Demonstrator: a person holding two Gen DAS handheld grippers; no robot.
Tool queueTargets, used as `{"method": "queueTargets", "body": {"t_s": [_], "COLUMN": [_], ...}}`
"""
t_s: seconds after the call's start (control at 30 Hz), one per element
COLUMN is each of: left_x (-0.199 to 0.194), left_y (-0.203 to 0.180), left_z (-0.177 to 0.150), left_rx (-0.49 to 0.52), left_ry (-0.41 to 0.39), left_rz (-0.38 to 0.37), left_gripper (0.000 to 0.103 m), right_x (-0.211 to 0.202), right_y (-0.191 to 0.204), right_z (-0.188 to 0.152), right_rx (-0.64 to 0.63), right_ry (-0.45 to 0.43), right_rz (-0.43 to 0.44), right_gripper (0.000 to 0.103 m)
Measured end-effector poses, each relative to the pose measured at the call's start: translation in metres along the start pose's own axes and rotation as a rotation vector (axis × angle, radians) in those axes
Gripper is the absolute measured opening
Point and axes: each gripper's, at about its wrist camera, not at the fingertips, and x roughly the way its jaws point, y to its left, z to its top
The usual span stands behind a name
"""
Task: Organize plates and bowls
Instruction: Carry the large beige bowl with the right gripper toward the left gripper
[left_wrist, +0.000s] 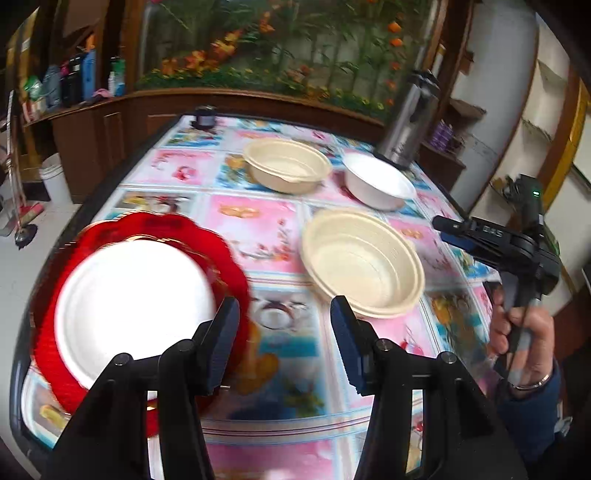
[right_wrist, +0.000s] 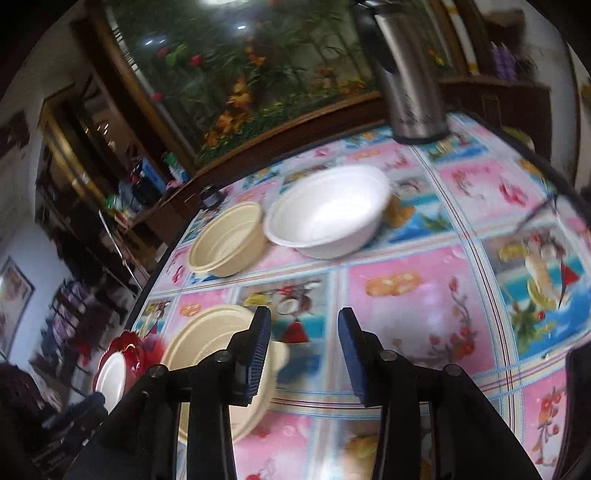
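A white plate (left_wrist: 133, 306) lies on a red scalloped plate (left_wrist: 229, 266) at the table's left edge. My left gripper (left_wrist: 284, 302) is open above the flowered tablecloth, between that stack and a cream bowl (left_wrist: 362, 262), with nothing between its fingers. Farther back stand a second cream bowl (left_wrist: 288, 166) and a white bowl (left_wrist: 380, 181). My right gripper (right_wrist: 303, 314) is open over bare cloth and holds nothing; the near cream bowl (right_wrist: 210, 343) sits under its left finger. Beyond it are the white bowl (right_wrist: 328, 210) and the far cream bowl (right_wrist: 229, 240).
A steel thermos (left_wrist: 410, 118) stands at the table's far right corner and a small dark jar (left_wrist: 205, 116) at the far left. A hand (left_wrist: 524, 332) holds the right gripper at the right table edge. A wooden cabinet runs behind the table.
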Motion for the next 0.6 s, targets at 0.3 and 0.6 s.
{"method": "queueTargets", "body": {"t_s": [0.3,0.6], "left_x": [0.027,0.043], "left_y": [-0.03,-0.02], "left_z": [-0.001,0.023], "left_rx": [0.006,-0.084], "left_ry": [0.068,0.075], "left_rz": [-0.007,0.003], "left_gripper": [0.05,0.05], "right_x": [0.008,0.02], "right_y": [-0.025,-0.006], "right_z": [-0.01,-0.021], "right_rx": [0.089,0.072], "right_ry": [0.104,0.166], "right_rz": [0.175,0.245], "right_gripper": [0.04,0.04]}}
